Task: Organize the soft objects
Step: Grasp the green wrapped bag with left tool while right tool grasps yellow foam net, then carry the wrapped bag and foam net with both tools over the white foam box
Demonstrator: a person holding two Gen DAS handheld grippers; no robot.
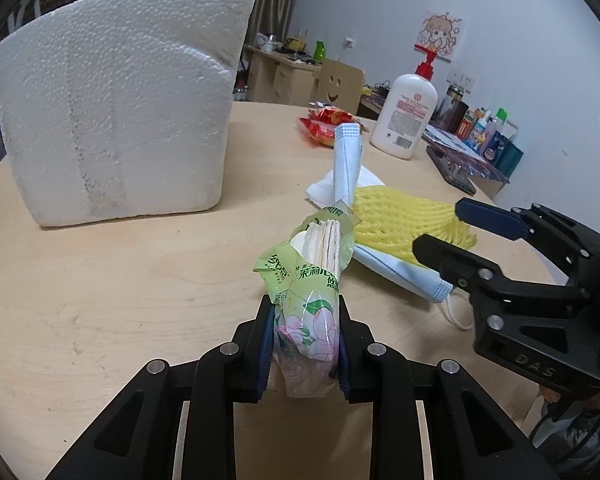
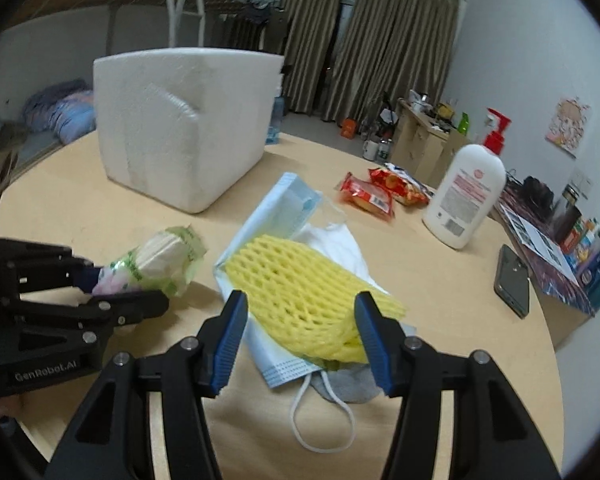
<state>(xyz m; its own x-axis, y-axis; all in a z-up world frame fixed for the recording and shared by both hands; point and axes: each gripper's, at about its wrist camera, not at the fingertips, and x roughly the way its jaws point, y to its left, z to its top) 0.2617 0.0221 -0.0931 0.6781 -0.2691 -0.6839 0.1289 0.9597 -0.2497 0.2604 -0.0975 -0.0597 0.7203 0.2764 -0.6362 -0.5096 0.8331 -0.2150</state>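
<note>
Two claws at work: the left claw is clenched on the green tissue pack, lifted beside the foam box, likely its destination, while the right claw, released, straddles the yellow foam net on the bench, awaiting closure.

grey cloth mostly under foam net
</note>
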